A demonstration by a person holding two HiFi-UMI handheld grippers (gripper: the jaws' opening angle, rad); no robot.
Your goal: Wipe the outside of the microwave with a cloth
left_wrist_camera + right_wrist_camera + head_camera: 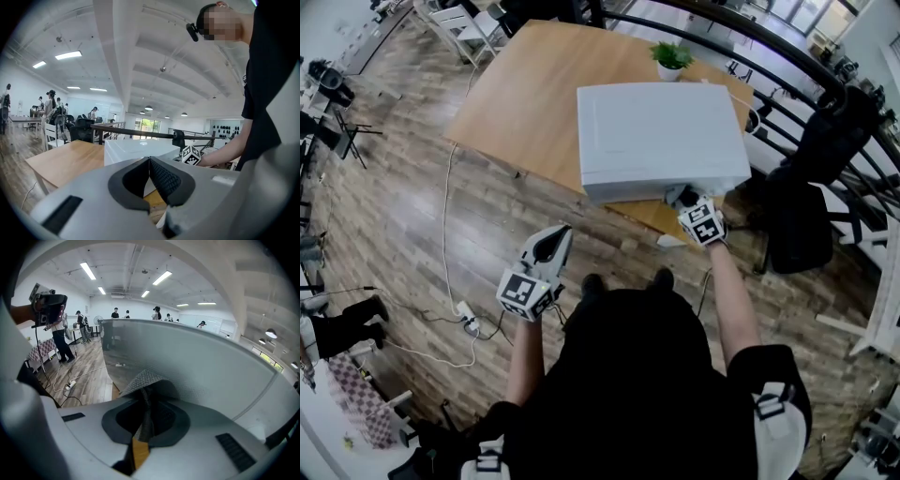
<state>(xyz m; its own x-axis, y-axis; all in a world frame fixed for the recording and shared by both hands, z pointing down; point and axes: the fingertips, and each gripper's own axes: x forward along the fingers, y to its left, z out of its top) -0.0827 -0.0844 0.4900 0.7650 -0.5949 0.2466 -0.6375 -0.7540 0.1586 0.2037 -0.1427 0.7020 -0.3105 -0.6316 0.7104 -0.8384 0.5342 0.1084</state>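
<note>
A white microwave stands on a wooden table. My right gripper is shut on a grey cloth and holds it against the microwave's glossy front door. In the head view the cloth is hidden under the gripper at the microwave's near face. My left gripper hangs over the floor, left of the microwave and apart from it, its jaws shut with nothing between them. The left gripper view shows the microwave ahead and the right gripper's marker cube beside it.
A small potted plant stands on the table behind the microwave. A dark railing runs behind the table, with a black chair to the right. A white cable and power strip lie on the wooden floor at left. People stand far off.
</note>
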